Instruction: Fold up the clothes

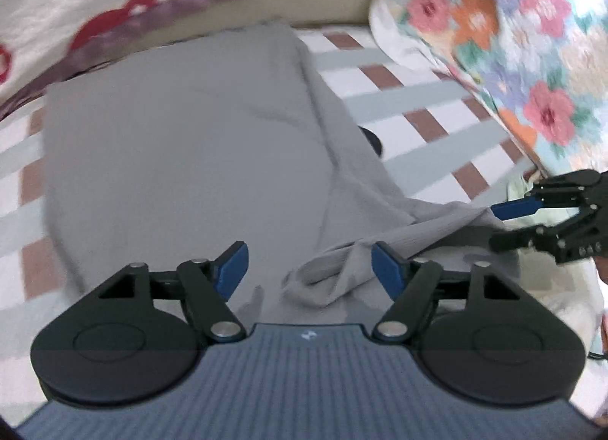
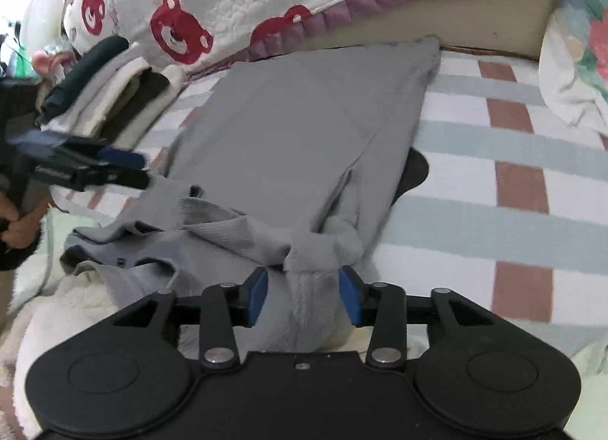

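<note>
A grey garment [image 1: 182,159] lies spread on the checked bed sheet [image 1: 418,98], its near end bunched into ribbed folds [image 1: 334,273]. It also shows in the right wrist view [image 2: 296,128]. My left gripper [image 1: 309,269] is open just above the bunched near end, holding nothing. My right gripper [image 2: 302,293] is open, its blue pads either side of a grey fold [image 2: 311,265] without pinching it. The right gripper shows at the right in the left wrist view [image 1: 501,223], and the left gripper at the left in the right wrist view [image 2: 140,170].
A stack of folded clothes [image 2: 102,90] sits at the left of the bed. A white quilt with red bears [image 2: 228,3] runs along the back. A floral blanket [image 1: 513,41] lies at the right. A dark item [image 2: 416,170] peeks from under the garment.
</note>
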